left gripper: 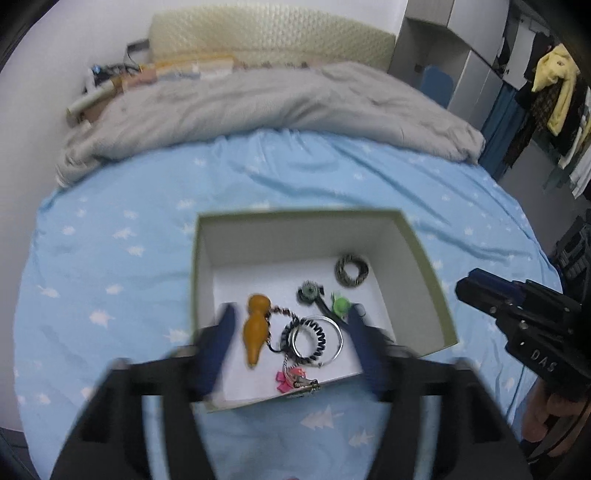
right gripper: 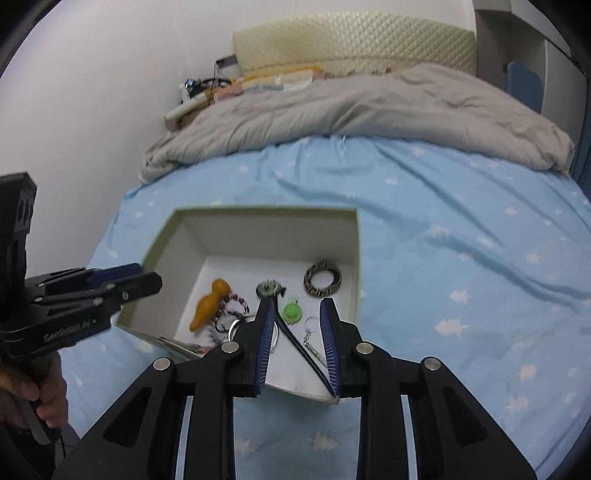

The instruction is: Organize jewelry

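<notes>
An open white box (left gripper: 207,266) (right gripper: 354,258) with an olive rim lies on the blue bed sheet. It holds an orange gourd pendant (left gripper: 255,328) (right gripper: 208,304), a patterned bangle (left gripper: 351,270) (right gripper: 322,283), a green charm (left gripper: 340,305) (right gripper: 291,312), a dark disc pendant (left gripper: 309,291) (right gripper: 268,288), a silver ring with a coil band (left gripper: 314,338) and a pink bow (left gripper: 286,380). My left gripper (left gripper: 290,314) is open above the box's near part. My right gripper (right gripper: 297,306) is open and empty over the box's near right part.
A grey duvet (left gripper: 258,107) (right gripper: 369,110) is bunched at the head of the bed, with a cream foam pad (left gripper: 269,33) against the wall. A wardrobe and hanging clothes (left gripper: 554,92) stand at the right. The blue sheet (left gripper: 110,240) (right gripper: 461,240) surrounds the box.
</notes>
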Demonstrator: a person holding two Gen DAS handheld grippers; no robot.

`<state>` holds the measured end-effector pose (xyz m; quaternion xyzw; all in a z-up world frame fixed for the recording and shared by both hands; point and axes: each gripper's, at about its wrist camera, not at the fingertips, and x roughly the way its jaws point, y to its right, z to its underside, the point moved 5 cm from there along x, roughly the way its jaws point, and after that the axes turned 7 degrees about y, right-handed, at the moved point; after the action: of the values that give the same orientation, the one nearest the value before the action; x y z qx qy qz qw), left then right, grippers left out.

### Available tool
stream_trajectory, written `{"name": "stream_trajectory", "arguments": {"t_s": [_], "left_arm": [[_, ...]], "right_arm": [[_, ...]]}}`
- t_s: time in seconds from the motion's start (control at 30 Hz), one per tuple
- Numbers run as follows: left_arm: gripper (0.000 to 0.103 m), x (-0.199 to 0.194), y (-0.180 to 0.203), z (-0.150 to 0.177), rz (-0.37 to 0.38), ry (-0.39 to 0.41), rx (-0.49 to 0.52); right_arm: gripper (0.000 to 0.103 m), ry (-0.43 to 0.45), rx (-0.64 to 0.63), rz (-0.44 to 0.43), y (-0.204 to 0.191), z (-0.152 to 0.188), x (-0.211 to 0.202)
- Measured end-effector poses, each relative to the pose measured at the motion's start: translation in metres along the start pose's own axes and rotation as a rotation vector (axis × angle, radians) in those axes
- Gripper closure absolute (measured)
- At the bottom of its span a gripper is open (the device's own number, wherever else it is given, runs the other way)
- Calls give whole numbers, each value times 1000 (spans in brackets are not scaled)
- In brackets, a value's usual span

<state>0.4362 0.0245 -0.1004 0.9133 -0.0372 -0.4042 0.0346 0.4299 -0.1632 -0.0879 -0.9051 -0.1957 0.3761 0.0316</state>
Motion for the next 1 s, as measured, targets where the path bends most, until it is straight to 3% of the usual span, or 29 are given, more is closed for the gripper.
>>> {"name": "stream_trajectory", "arguments": {"t_s": [0.13, 0.33, 0.47, 0.63, 0.7, 1.0], "left_arm": [[31, -38, 5, -15, -9, 54, 4], [21, -91, 12, -27, -18, 127, 12], [21, -124, 19, -23, -28, 149, 7], [20, -160, 22, -11, -42, 180, -2], [20, -173, 23, -6, -36, 189, -15], [20, -207, 26, 24, -57, 206, -21]], "right_arm": [[74, 59, -3, 5, -2, -19, -34], [58, 154, -7, 7, -12, -36, -87], [29, 220, -7, 18, -19, -40, -122], [17, 260, 3, 22, -25, -35, -152], [8, 268, 0, 27, -29, -29, -160], [0, 290, -22, 32, -44, 0, -189]]}}
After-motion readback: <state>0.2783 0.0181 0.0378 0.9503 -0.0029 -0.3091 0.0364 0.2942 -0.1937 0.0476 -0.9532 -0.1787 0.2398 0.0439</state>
